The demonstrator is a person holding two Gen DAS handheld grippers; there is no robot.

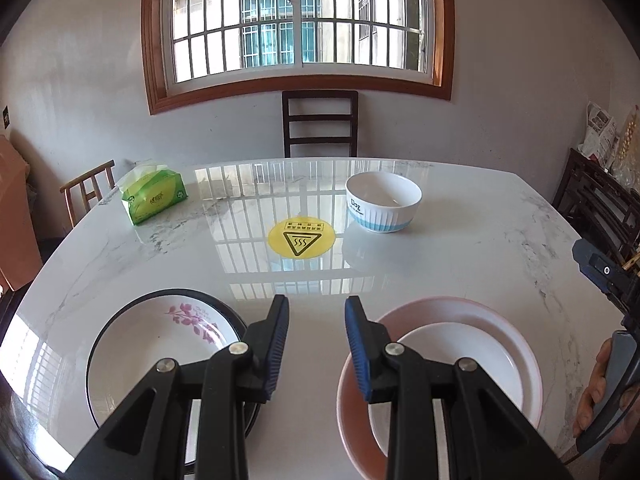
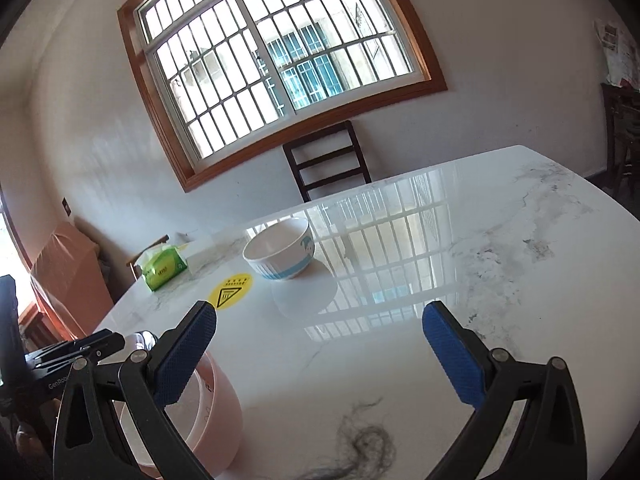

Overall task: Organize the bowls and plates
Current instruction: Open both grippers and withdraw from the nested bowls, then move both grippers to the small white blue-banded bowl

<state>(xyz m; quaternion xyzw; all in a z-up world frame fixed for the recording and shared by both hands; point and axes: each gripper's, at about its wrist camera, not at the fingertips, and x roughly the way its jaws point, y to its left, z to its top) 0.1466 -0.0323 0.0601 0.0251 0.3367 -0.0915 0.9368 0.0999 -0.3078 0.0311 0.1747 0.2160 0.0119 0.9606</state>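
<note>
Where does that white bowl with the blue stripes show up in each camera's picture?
Left wrist view: white bowl sits far right of centre, beyond the open left gripper.
Right wrist view: left of centre.
Shared landmark: the yellow warning sticker, on the bowl's left in both.

Daylight pours through the barred window ahead of me, throwing a bright grid of glare across my glossy marble desk. Both views bend hard and darken at the corners, and the right one is tilted, with the wall slightly smeared.
</note>
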